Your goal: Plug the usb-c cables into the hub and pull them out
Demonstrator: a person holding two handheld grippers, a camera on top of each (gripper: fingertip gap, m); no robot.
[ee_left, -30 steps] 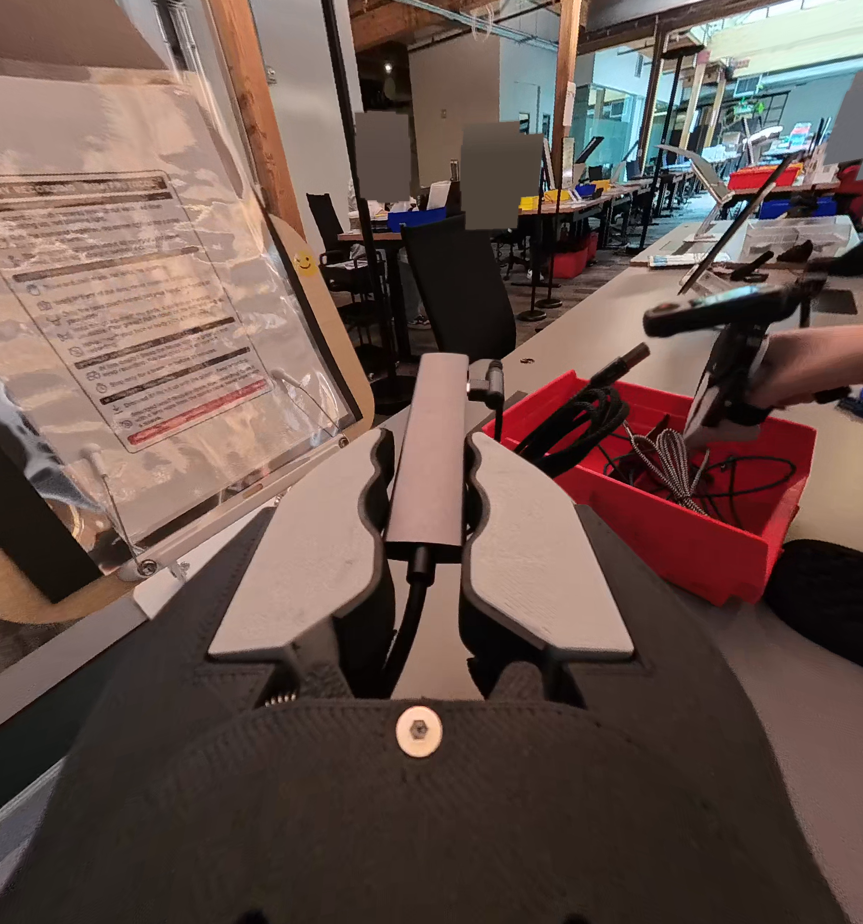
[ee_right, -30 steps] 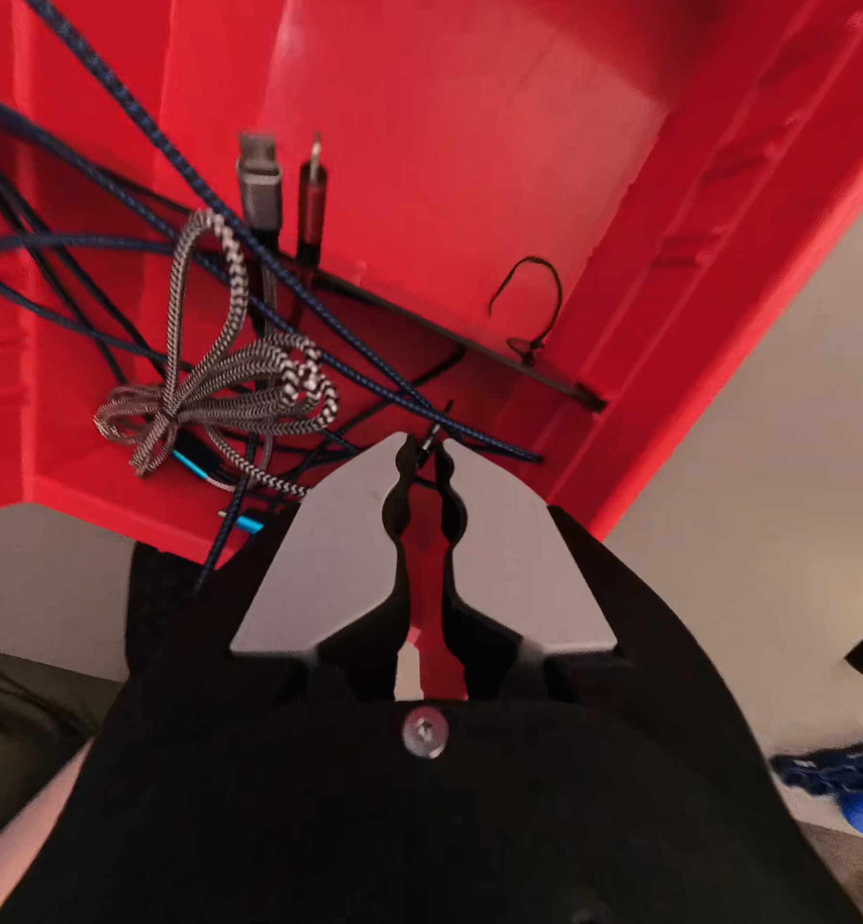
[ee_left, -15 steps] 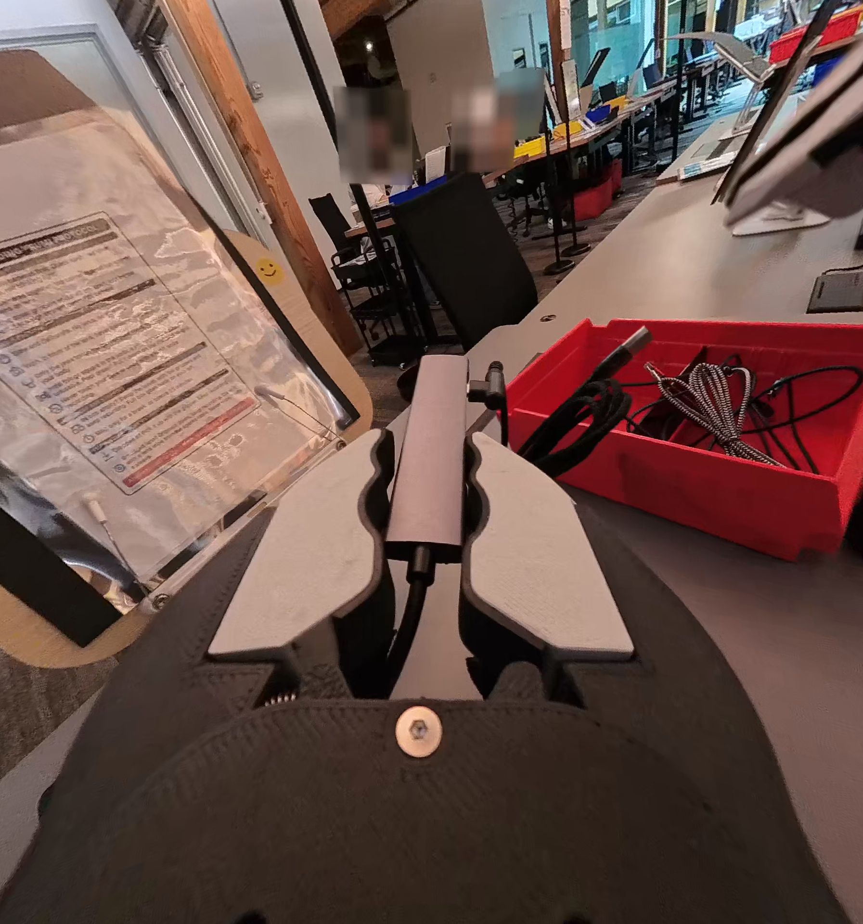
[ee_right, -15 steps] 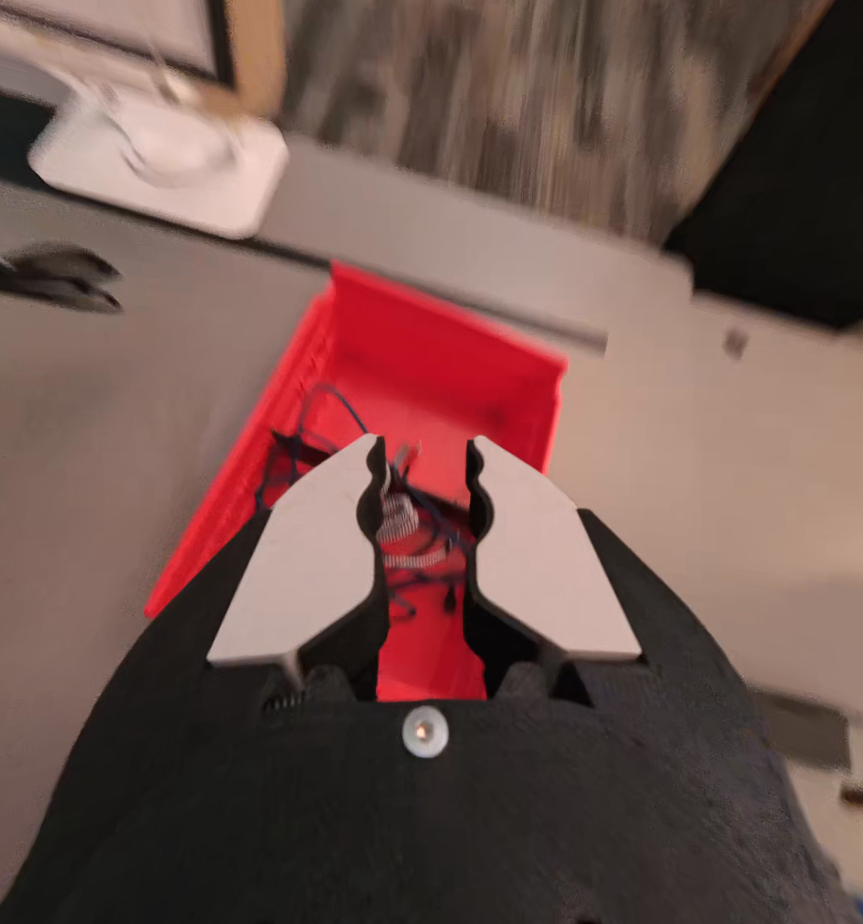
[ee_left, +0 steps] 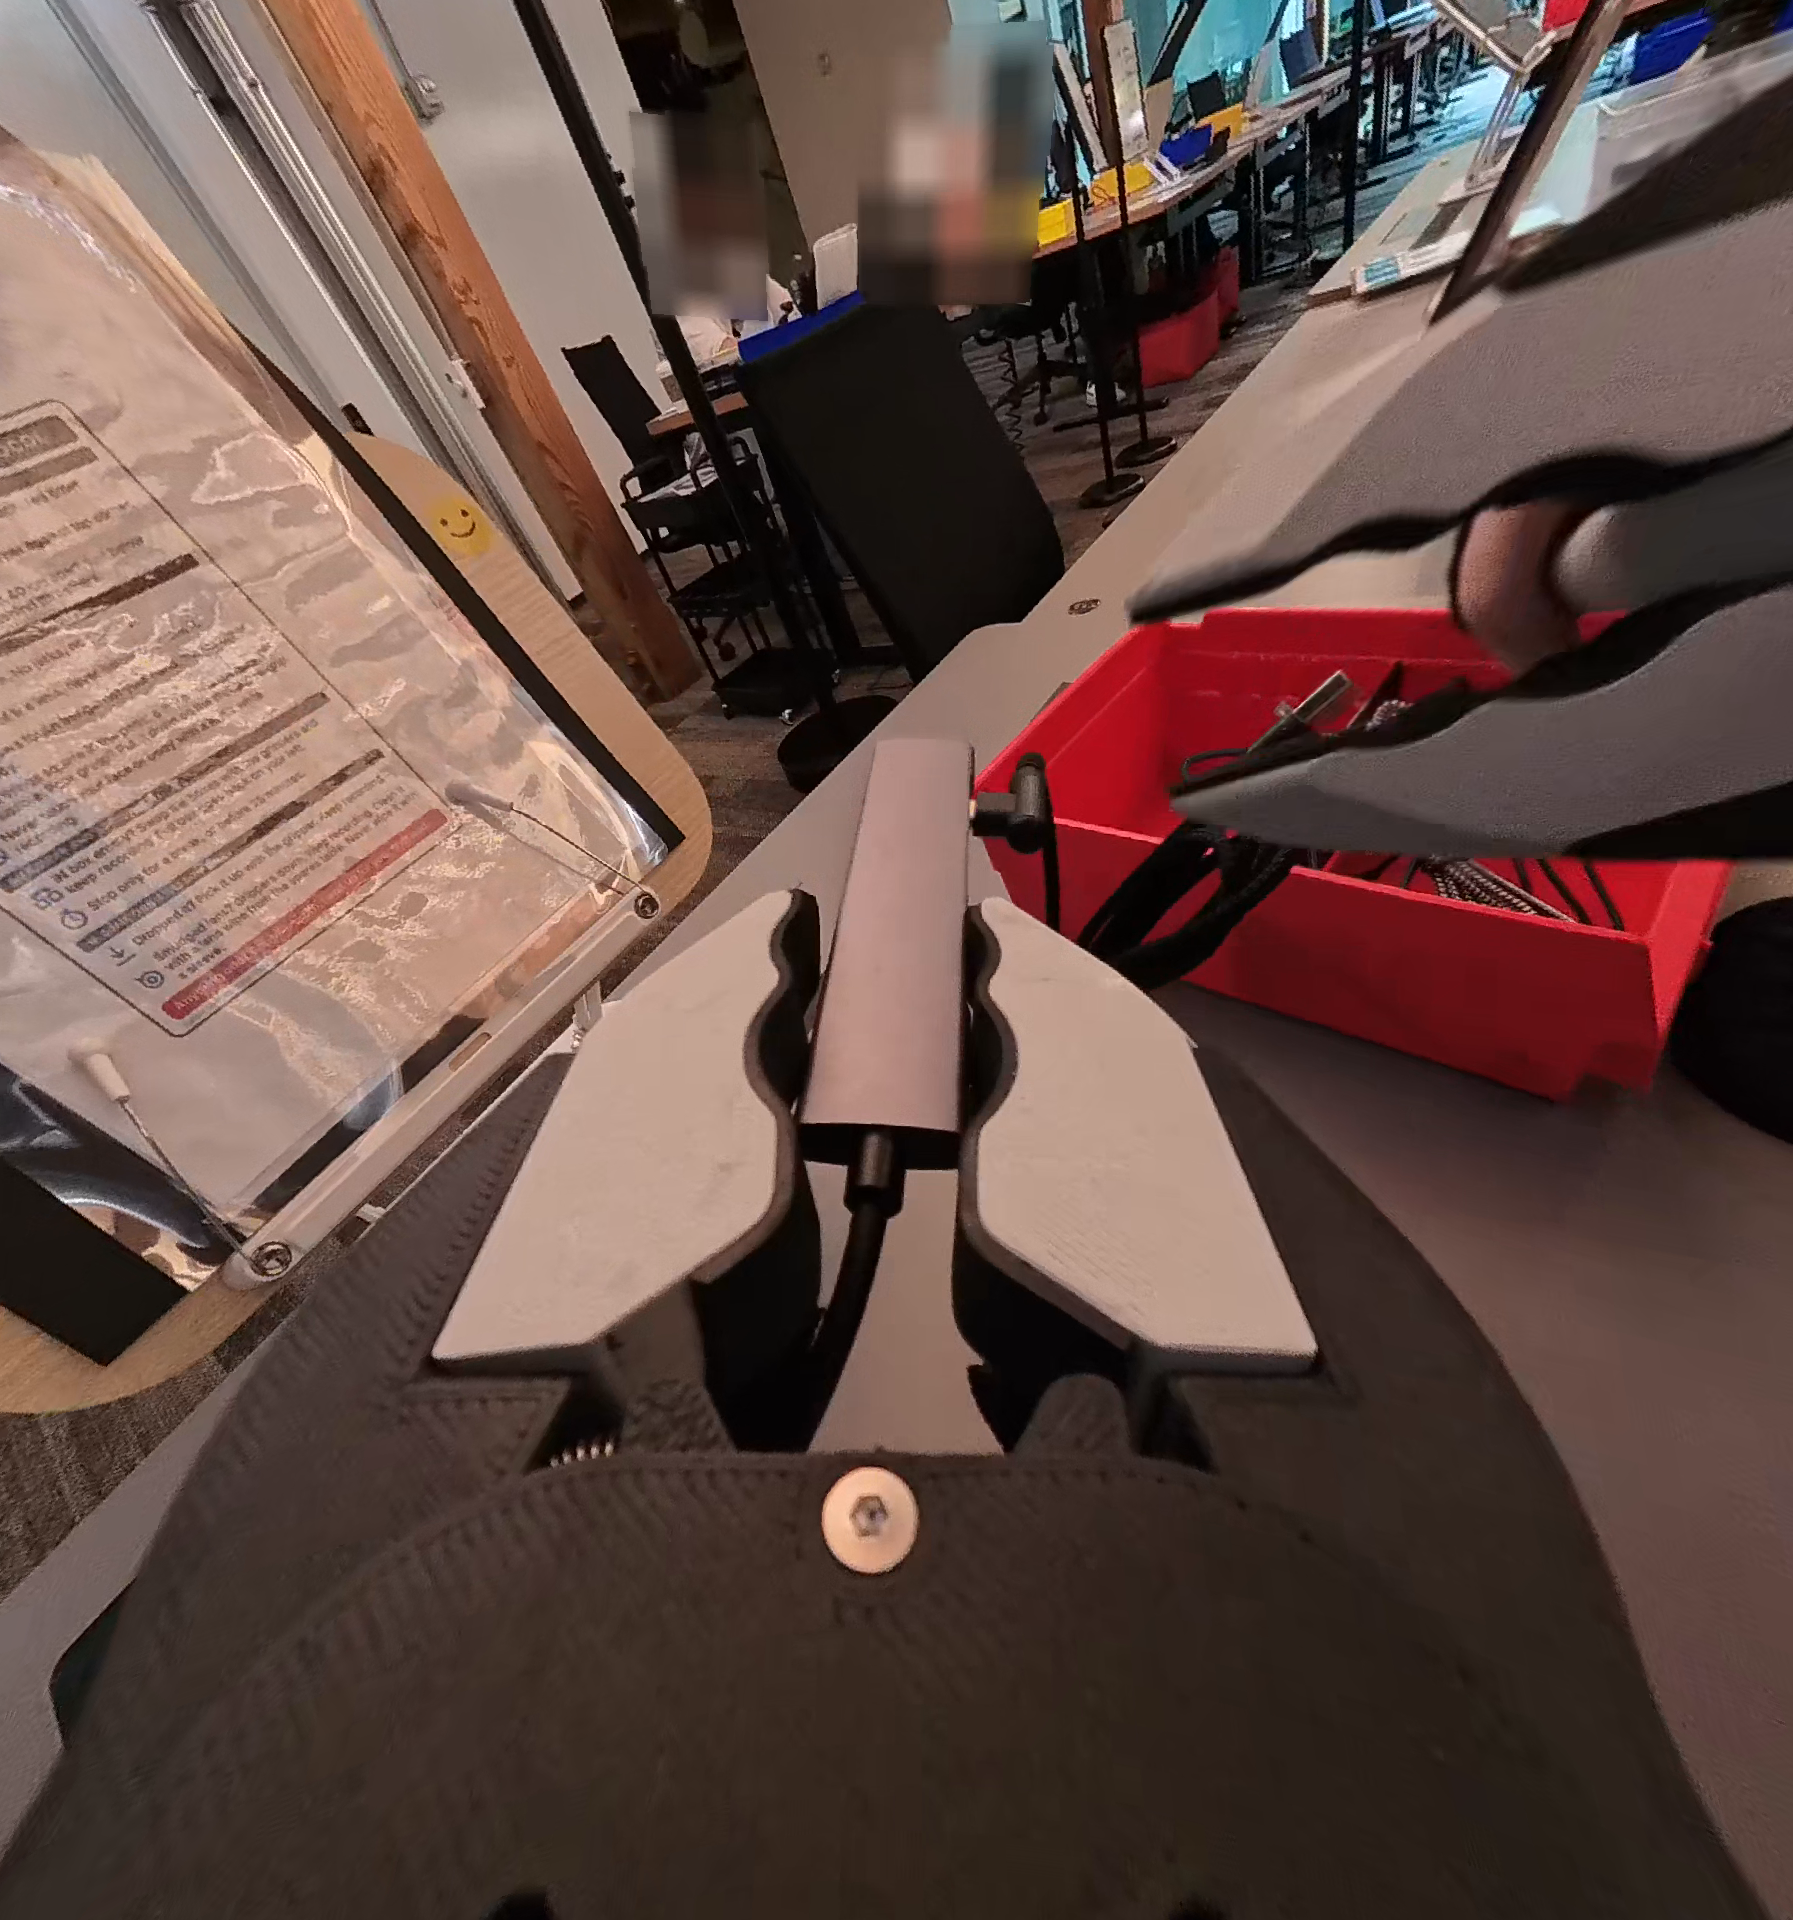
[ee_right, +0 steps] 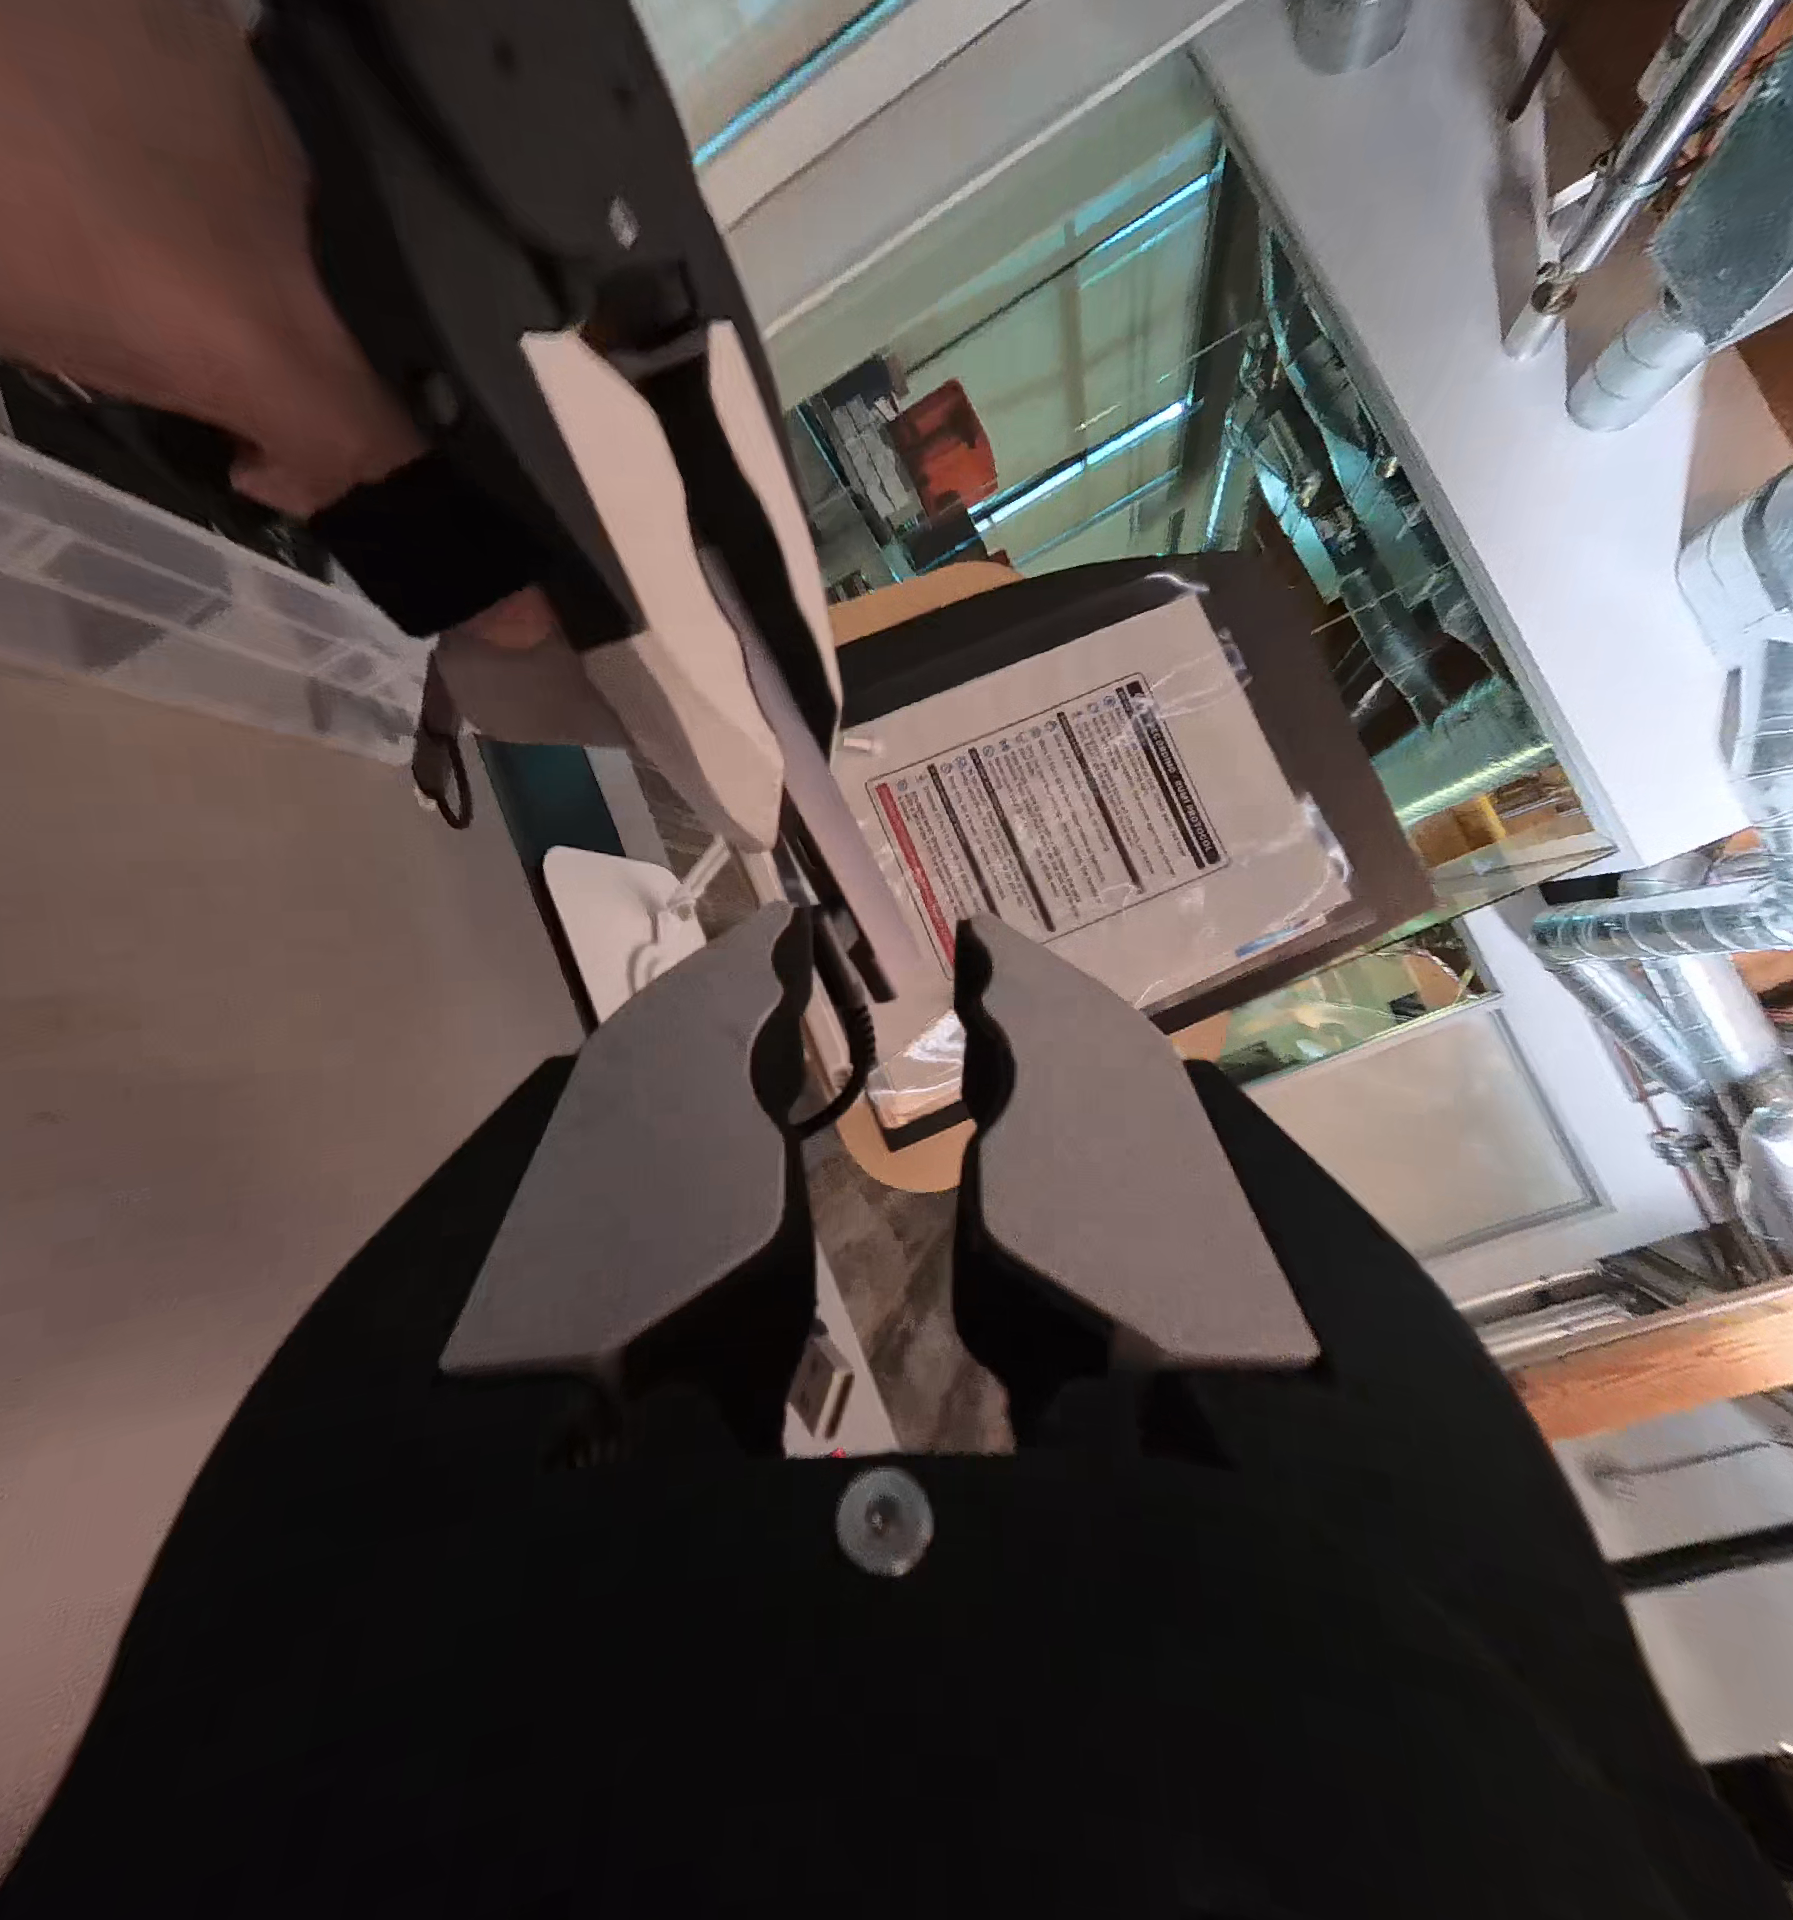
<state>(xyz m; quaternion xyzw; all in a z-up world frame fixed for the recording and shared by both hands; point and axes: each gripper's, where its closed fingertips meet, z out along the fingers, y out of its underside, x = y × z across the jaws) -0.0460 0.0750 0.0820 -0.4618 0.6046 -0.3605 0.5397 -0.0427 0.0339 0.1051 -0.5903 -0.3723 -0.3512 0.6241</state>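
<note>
My left gripper is shut on a grey USB hub and holds it pointing forward above the table edge. A black angled plug sits in the hub's right side near its far end. My right gripper is open and empty, close on the right, its tips aimed at that plug. In the right wrist view, my right gripper has the hub and the black plug just beyond its tips. The left gripper shows there, held by a hand. The red bin holds several loose cables.
A printed sheet in a clear stand is on the left, near the hub; it also shows in the right wrist view. A black chair is beyond the table. A clear plastic box and a dangling grey USB-A plug also show.
My right gripper left the red bin, opened, and swung up beside the hub, rolled onto its side. My left gripper kept hold of the hub and tilted slightly.
</note>
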